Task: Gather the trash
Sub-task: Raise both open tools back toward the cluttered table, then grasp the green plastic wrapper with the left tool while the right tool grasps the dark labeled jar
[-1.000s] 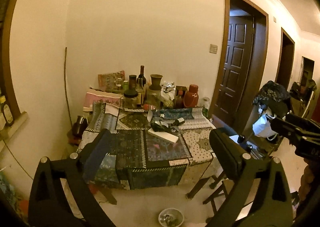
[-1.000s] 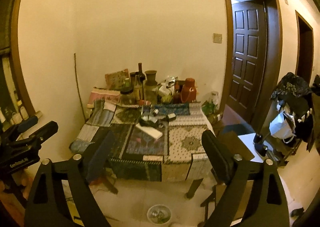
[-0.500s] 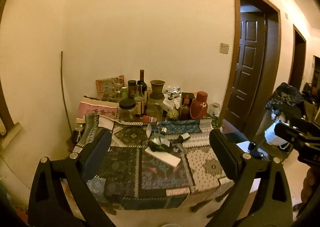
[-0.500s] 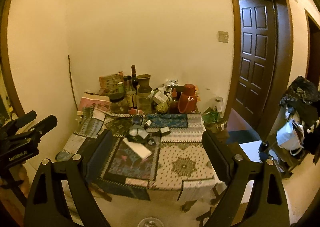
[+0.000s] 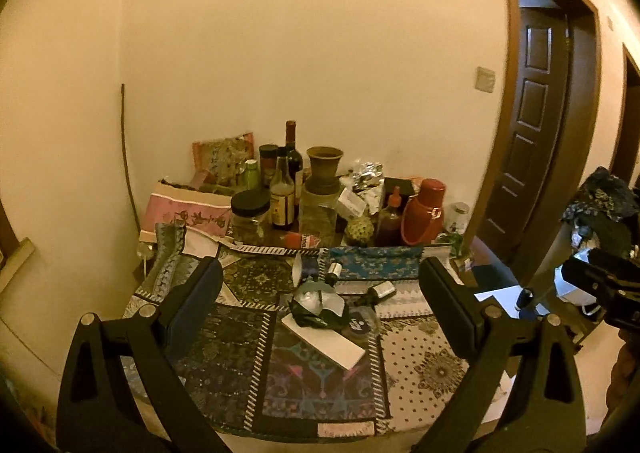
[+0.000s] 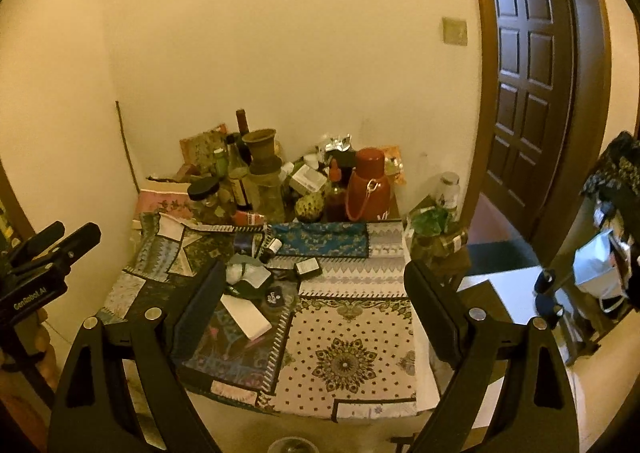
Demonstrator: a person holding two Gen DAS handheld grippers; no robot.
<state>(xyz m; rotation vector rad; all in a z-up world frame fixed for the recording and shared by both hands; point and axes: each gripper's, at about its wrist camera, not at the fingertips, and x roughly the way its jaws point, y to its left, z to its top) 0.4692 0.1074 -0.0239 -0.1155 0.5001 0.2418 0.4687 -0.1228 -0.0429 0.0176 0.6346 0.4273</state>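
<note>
Both grippers had come closer to the table [image 5: 420,369] since the earlier frames, and the floor bowl once in full view was now cut off. The left gripper [image 5: 320,305] and right gripper [image 6: 316,293] each stood wide and empty. The trash, a crumpled wrapper [image 5: 316,303] at the table's middle beside a white box [image 5: 324,341], was too dim to identify; clutter hid the table's back.

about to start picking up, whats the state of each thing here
left gripper: open, empty
right gripper: open, empty
white box: lying flat on the patterned cloth
crumpled wrapper: loose beside the box
red flask: upright, capped
wine bottle: upright
dark door: open
</note>
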